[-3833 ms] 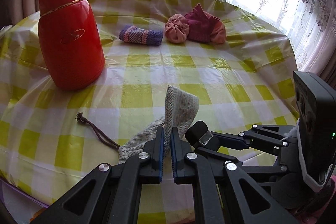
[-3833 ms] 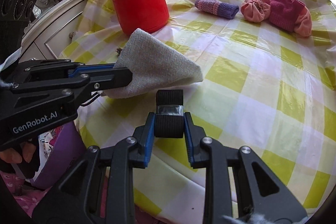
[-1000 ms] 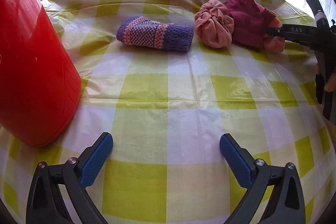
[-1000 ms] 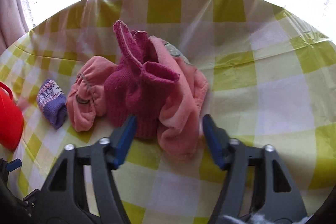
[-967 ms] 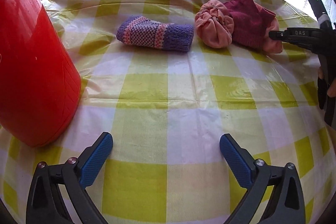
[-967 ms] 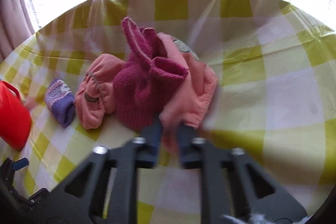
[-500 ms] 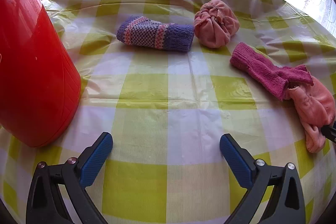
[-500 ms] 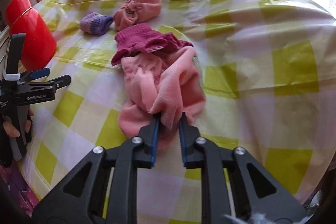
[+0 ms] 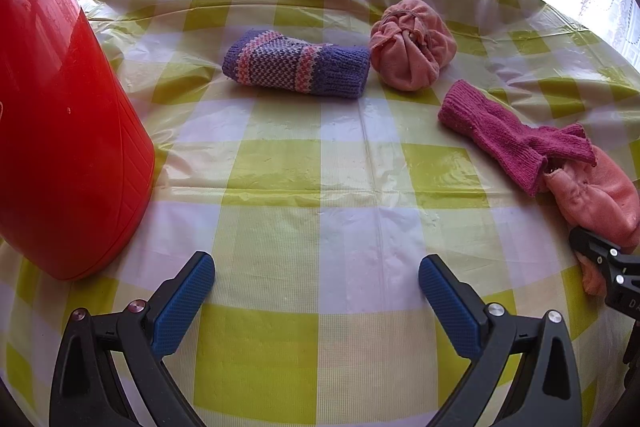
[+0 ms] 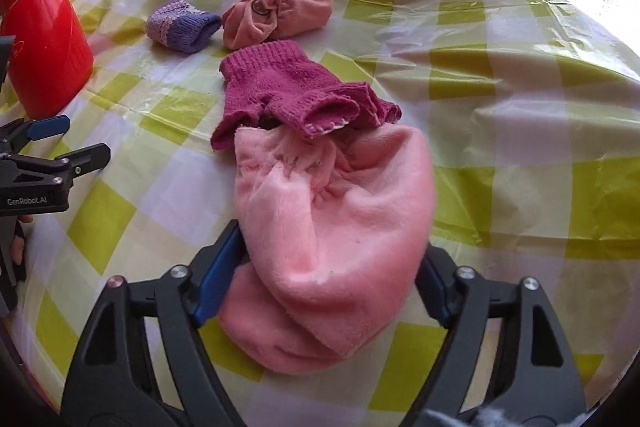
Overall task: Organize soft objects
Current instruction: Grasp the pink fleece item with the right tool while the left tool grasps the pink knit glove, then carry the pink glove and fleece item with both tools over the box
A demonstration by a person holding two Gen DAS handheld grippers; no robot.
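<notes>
My right gripper [image 10: 332, 267] has dragged the pink fleece sock [image 10: 336, 227] toward me; jaws now apart around it, closing (magenta sock [image 10: 288, 87] came along). Left gripper [image 9: 316, 291] wide, empty.

Both tools [image 9: 316, 285] [image 10: 332, 263] downward-tilted, jaws apart

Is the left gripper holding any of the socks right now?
No, the left gripper is wide open over bare tablecloth, with the purple striped sock lying well beyond its fingertips.
</notes>
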